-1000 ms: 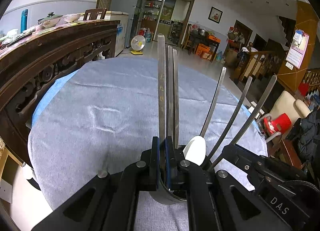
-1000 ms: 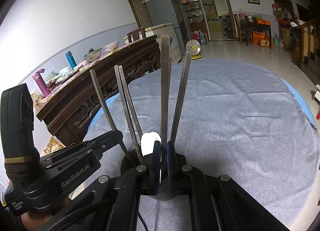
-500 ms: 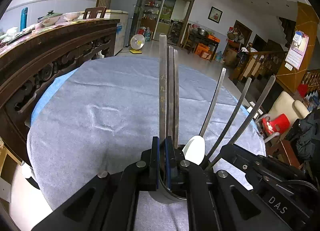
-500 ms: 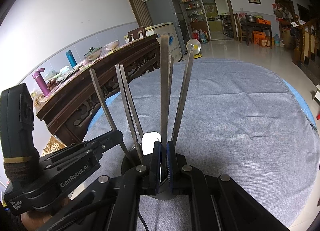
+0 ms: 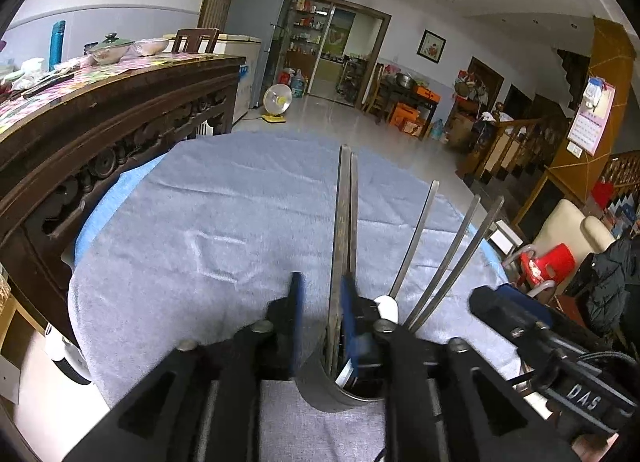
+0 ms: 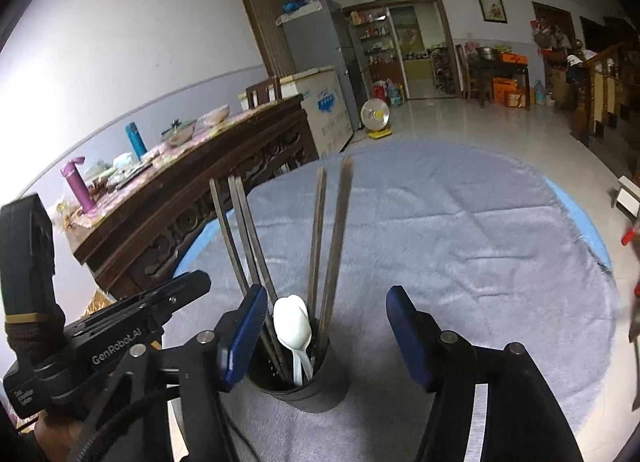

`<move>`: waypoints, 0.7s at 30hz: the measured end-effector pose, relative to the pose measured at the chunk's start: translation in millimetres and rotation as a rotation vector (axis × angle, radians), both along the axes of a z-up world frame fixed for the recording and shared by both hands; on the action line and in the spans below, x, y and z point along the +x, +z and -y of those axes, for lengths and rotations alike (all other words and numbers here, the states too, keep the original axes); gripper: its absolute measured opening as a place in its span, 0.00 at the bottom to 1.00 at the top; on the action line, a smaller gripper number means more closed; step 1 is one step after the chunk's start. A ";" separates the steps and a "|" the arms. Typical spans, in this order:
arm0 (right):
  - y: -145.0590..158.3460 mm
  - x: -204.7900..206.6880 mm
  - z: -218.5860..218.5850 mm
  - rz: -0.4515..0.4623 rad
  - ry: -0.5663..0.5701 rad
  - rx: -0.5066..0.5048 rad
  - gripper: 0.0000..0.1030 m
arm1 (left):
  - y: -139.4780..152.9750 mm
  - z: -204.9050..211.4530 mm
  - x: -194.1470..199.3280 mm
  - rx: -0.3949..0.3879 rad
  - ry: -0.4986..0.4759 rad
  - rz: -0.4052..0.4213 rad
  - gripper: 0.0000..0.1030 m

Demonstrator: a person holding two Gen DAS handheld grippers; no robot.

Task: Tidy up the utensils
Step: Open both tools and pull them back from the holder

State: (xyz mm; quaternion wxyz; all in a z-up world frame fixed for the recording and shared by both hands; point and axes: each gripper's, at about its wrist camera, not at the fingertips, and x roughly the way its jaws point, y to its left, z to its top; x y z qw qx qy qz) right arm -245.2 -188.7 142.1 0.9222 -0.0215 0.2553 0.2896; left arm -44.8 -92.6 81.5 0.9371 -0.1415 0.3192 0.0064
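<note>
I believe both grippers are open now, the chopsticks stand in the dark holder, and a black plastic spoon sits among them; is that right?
Nearly: the spoon is white, not black, as the right wrist view shows. The rest holds: the right gripper and left gripper are both open, and the chopsticks stand in the dark holder.

Black claws: the left claw (image 5: 320, 302) and right claw (image 6: 324, 330) carry blue pads, silver screws, and white "DAS" and "GenRobot.AI" lettering.
</note>
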 end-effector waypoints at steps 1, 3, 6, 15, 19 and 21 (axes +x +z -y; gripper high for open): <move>3.0 -1.8 2.9 0.005 -0.002 0.006 0.64 | 2.4 -0.7 -2.2 0.000 0.005 0.006 0.37; 8.6 -7.6 9.5 0.014 -0.003 0.012 0.64 | 6.3 -1.4 -5.1 0.013 0.019 0.016 0.54; 9.6 -15.5 16.4 0.000 0.006 -0.016 0.64 | 7.1 -2.4 -7.4 0.044 0.021 0.009 0.64; -11.4 -28.6 26.2 -0.050 0.052 -0.109 0.75 | -1.1 -10.0 -8.8 0.073 0.033 -0.057 0.71; -8.3 -29.7 26.6 -0.041 0.059 -0.103 0.81 | -0.4 -7.7 -10.2 0.085 0.014 -0.057 0.80; -7.0 -30.7 25.2 -0.035 0.063 -0.106 0.82 | 0.1 -5.2 -10.4 0.095 0.006 -0.059 0.85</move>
